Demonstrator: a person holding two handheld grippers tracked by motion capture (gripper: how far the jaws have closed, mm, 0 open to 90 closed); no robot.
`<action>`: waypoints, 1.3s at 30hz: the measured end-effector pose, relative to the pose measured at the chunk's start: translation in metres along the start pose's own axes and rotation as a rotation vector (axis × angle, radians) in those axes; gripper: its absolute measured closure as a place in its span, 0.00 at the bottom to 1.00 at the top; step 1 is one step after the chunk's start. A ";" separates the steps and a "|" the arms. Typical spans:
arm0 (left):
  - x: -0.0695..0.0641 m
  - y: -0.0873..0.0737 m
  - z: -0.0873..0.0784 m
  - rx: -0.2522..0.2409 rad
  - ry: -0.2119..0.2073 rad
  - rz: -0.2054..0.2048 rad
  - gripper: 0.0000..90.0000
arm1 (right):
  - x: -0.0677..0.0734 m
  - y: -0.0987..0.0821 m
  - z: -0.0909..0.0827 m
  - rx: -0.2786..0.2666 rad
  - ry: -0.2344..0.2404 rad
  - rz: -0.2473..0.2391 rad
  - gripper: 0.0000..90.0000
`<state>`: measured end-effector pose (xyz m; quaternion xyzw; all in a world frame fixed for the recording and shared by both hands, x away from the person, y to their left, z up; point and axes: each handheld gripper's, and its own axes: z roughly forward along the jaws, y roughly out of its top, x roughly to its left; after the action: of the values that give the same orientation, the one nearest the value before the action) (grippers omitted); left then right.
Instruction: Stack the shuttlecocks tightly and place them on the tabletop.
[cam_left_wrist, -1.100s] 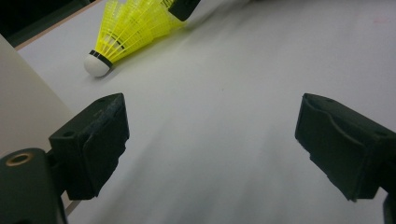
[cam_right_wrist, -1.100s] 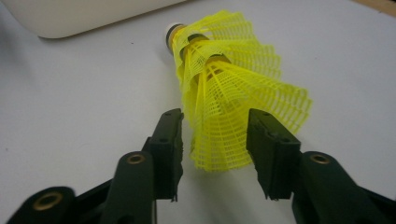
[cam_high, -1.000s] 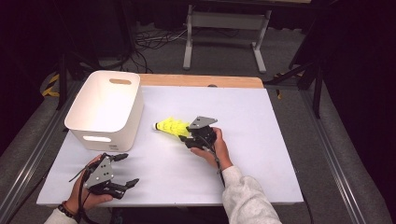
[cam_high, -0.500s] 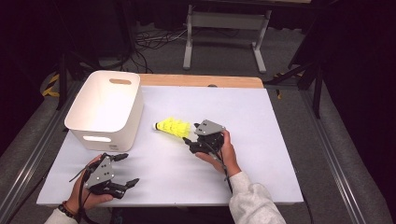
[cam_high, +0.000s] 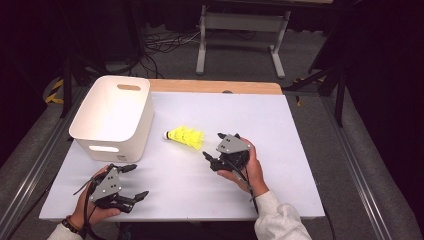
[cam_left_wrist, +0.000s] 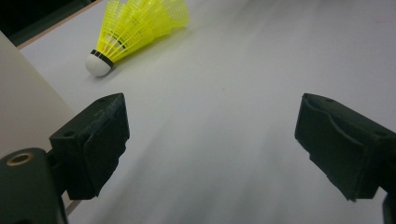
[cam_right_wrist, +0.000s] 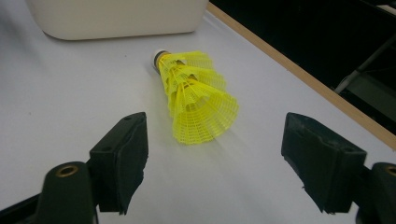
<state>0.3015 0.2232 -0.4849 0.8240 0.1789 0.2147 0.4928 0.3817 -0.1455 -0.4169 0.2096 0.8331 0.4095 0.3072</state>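
Note:
A stack of yellow shuttlecocks (cam_high: 186, 136) with a white cork tip lies on its side on the white table (cam_high: 280, 190), just right of the white bin (cam_high: 112, 115). My right gripper (cam_high: 217, 145) sits a short way right of the skirt end, pointing at it. Its jaws have just been opening, and nothing is between them. In the right gripper view the shuttlecocks (cam_right_wrist: 196, 98) lie ahead of the open gripper (cam_right_wrist: 215, 154), apart from both pads. My left gripper (cam_high: 140, 181) rests open near the front left edge. From there the shuttlecocks (cam_left_wrist: 135, 28) lie far ahead.
The empty white bin with handle slots stands at the table's back left, and its wall (cam_left_wrist: 18, 107) is close on the left of my left gripper. A wooden strip (cam_high: 215, 86) runs along the far edge. Bare table lies between the two grippers.
My right gripper has drawn back from the shuttlecocks, toward the front right, and its jaws stand wider. The shuttlecocks stay where they were. The left gripper has not moved.

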 end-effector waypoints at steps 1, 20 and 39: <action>0.000 0.000 0.000 0.000 0.001 0.000 0.12 | 0.000 -0.001 -0.002 0.003 -0.001 -0.005 0.26; 0.000 0.000 -0.001 -0.002 0.005 0.000 0.12 | 0.006 -0.018 -0.030 0.014 -0.050 -0.059 0.19; 0.000 0.001 -0.002 -0.004 0.010 -0.003 0.12 | 0.010 -0.050 -0.061 -0.026 -0.082 -0.071 0.17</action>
<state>0.3006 0.2241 -0.4837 0.8217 0.1821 0.2182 0.4939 0.3280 -0.2025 -0.4320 0.1924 0.8214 0.4003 0.3579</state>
